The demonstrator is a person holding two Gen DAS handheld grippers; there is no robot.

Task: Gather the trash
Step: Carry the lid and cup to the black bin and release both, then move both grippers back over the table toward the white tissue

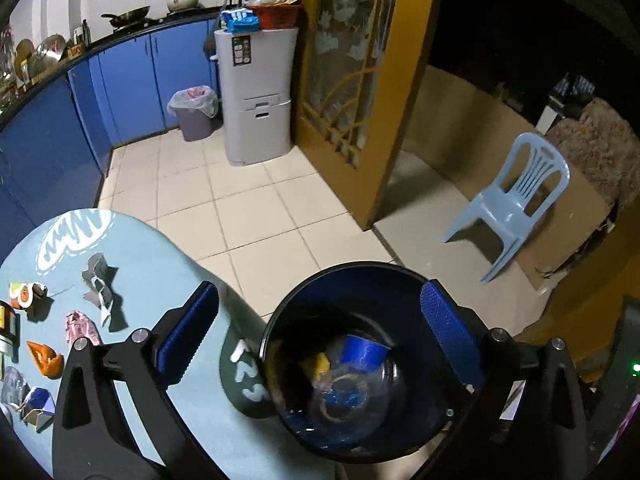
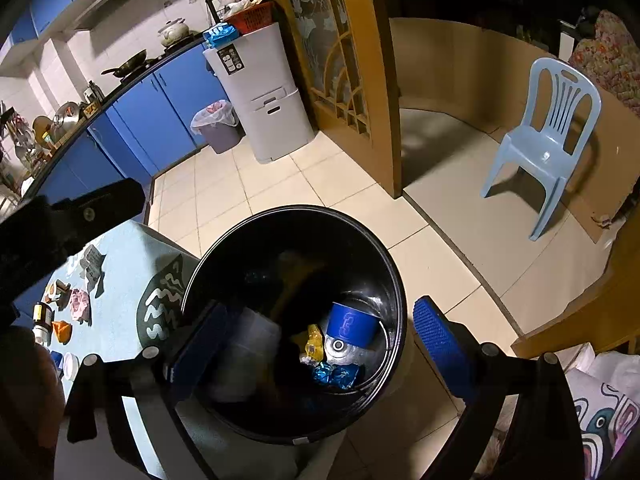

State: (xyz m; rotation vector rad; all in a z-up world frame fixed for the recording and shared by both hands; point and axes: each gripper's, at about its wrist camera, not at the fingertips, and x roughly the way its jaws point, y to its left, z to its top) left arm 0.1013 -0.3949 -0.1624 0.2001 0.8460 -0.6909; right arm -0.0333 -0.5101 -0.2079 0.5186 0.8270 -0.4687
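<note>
Below both spread grippers sits the bin [image 1: 344, 360], holding a cup [image 1: 362, 354] and wrappers; neither the left gripper [image 1: 320, 336] nor the right gripper [image 2: 320, 340] holds anything. Remaining scraps [image 1: 100, 296] lie on the table [image 1: 160, 264], left of the left fingers [image 1: 188, 332], so that hand is nearer.

Left gripper [image 1: 320, 344] tilted steeply downward, blue-padded jaws spread wide, nothing pressed between the pads. Right gripper [image 2: 320, 344] pitched down at much the same angle, jaws likewise wide apart and gripping nothing. Black body of the left gripper visible off to the right gripper's upper left side.
</note>
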